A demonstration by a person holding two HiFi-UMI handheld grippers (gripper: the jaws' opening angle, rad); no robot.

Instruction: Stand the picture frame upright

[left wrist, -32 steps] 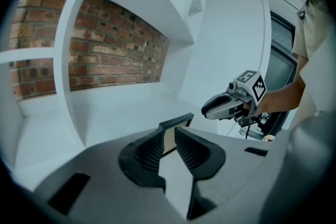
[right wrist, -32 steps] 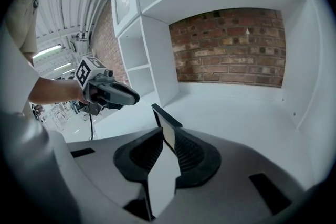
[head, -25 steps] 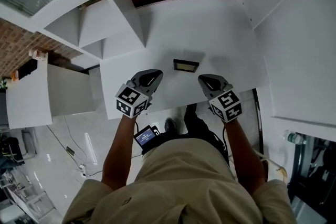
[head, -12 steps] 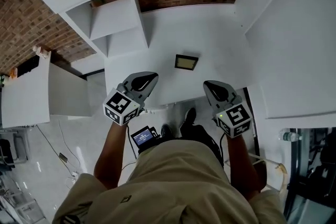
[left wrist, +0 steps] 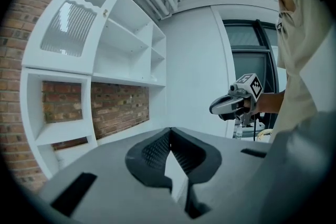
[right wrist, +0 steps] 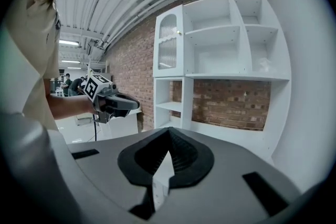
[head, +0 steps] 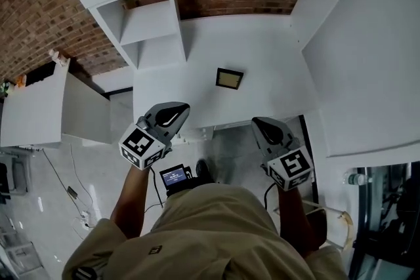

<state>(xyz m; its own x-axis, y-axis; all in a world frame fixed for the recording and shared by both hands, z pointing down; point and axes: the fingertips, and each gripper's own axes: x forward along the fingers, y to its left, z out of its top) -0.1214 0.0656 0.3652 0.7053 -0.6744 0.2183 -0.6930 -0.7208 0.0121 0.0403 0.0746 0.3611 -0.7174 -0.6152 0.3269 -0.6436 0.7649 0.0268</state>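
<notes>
Both your left tool point(head: 178, 109) and right tool point(head: 260, 122) are pinched closed and empty, hovering at the near edge of the white bench point(head: 275, 62). The picture frame point(head: 230, 78) lies flat further in, untouched. You likely need to open a tool and reach for its edge.

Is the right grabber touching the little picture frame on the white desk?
Apart. The head view shows bare white desk between the picture frame and the right gripper.

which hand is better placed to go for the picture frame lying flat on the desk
Right, narrowly. The right tongs sit a bit nearer the picture frame than the left tongs; both are shut and empty.
</notes>
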